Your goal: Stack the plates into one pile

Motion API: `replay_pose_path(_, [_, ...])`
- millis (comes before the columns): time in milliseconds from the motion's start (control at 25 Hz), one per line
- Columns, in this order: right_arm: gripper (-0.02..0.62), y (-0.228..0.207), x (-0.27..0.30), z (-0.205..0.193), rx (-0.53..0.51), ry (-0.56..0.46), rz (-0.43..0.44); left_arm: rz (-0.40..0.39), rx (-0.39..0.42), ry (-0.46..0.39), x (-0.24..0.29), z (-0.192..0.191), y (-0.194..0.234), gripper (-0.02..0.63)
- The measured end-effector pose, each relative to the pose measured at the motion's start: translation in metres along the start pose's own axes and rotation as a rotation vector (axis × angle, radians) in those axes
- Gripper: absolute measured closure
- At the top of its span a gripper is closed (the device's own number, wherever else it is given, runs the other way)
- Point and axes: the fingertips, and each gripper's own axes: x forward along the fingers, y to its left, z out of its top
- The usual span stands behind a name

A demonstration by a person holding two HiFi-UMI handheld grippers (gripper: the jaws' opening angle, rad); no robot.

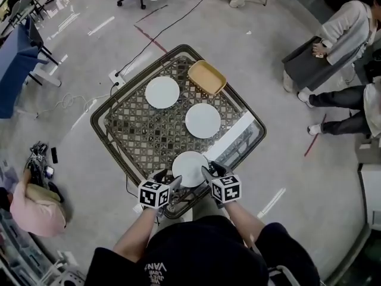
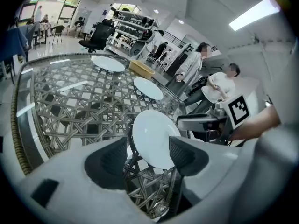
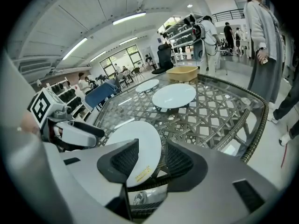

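Note:
Three white plates lie apart on the glass-topped lattice table [image 1: 128, 124]: a far one [image 1: 162, 92], a middle one [image 1: 203, 120] and a near one [image 1: 190, 168] by the front edge. My left gripper [image 1: 166, 181] sits at the near plate's left rim and my right gripper [image 1: 208, 173] at its right rim. In the left gripper view the near plate [image 2: 153, 135] shows between the open jaws of the left gripper [image 2: 147, 157], no pad pressing on it. In the right gripper view the same plate [image 3: 135, 141] reaches into the right gripper [image 3: 152, 161], whose jaws stand apart.
A tan rectangular tray [image 1: 207, 77] rests at the table's far corner beside the far plate. People stand and sit to the right [image 1: 345, 34], another crouches at the lower left [image 1: 38, 210]. Cables [image 1: 71, 103] run over the floor left of the table.

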Motion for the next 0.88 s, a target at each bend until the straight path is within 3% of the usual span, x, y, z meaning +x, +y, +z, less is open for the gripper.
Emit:
replay_pose_path(320, [0.426,0.001,0.023,-0.013,0.025,0.090,0.040,0.020,-0.116,0.069,0.024,-0.015,-0.001,0.330])
replay_pose_path(600, [0.437,-0.004,0.025,-0.013,0.056,0.085,0.042,0.048,-0.186,0.050,0.025,-0.012,0.003,0.331])
replay_pose_path(760, [0.430,-0.003,0.025,-0.013,0.056,0.082,0.045,0.087,-0.272,-0.005,0.024,-0.008,0.005,0.331])
replay_pose_path(880, [0.430,-0.003,0.024,-0.014,0.055,0.077,0.039,0.096,-0.270,-0.010,0.025,-0.009,0.004,0.331])
